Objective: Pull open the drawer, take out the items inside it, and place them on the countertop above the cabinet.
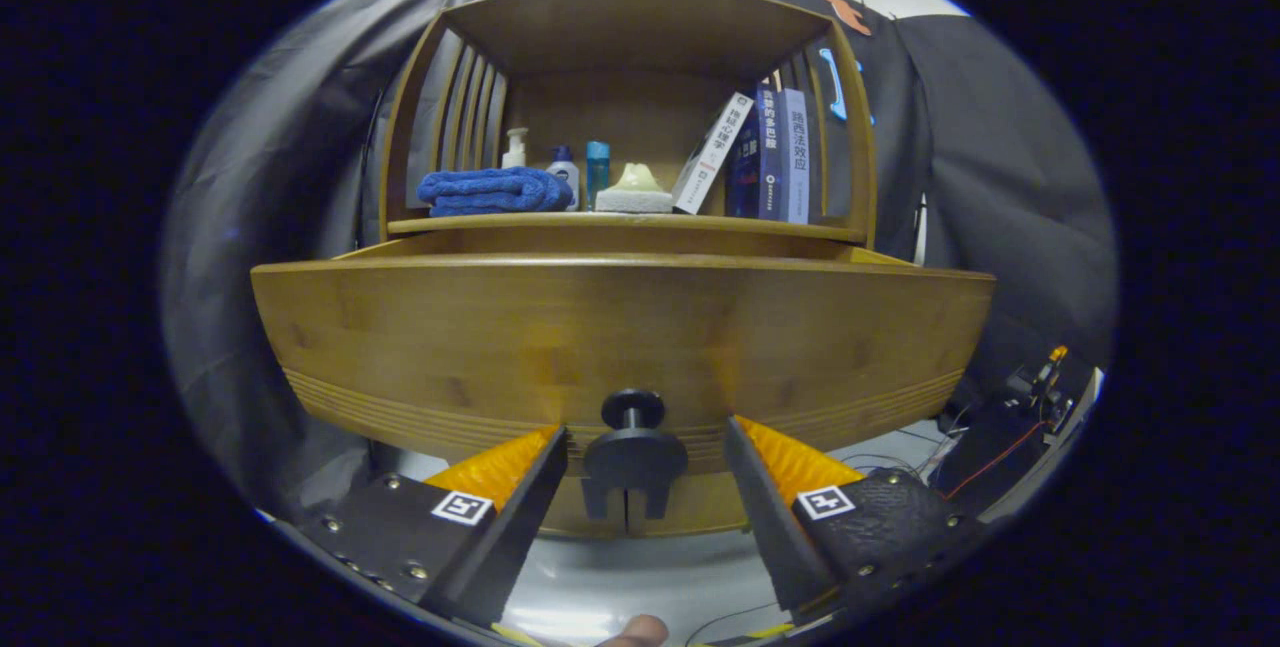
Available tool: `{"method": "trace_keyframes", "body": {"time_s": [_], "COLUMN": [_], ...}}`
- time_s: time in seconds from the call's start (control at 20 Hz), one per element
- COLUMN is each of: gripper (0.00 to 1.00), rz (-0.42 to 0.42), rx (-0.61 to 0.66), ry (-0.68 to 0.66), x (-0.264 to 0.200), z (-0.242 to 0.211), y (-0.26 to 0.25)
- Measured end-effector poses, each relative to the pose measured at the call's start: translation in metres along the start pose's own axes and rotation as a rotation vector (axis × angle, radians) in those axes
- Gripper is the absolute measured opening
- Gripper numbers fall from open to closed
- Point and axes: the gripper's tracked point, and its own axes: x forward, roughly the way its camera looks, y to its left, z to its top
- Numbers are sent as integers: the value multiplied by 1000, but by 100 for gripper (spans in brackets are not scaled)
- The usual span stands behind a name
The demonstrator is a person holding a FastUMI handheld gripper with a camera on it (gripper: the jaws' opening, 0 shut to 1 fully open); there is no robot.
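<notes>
A wooden cabinet's drawer (620,327) stands pulled out toward me, its broad front panel close ahead. A dark round knob (633,409) sticks out low on that panel, with a dark bracket-like piece (634,467) just below it. My gripper (645,442) is open, one finger on each side of the knob and not touching it. The drawer's inside is hidden behind the front panel. The countertop (620,223) lies above the drawer, under an open wooden shelf frame.
On the countertop sit a folded blue towel (494,190), a pump bottle (515,147), two small bottles (597,170), a pale sponge-like block (635,190) and several leaning books (765,155). Cables and dark equipment (1010,427) lie at the lower right. A fingertip (632,632) shows below the fingers.
</notes>
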Motion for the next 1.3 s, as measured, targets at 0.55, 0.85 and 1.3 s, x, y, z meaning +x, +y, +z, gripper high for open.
{"method": "trace_keyframes", "body": {"time_s": [0.55, 0.85, 1.3], "gripper": [97, 96, 96], "rz": [13, 34, 27], "rx": [34, 46, 53], "ry": [-29, -50, -29], "x": [51, 69, 110], "z": [14, 18, 26], "y": [9, 7, 13]}}
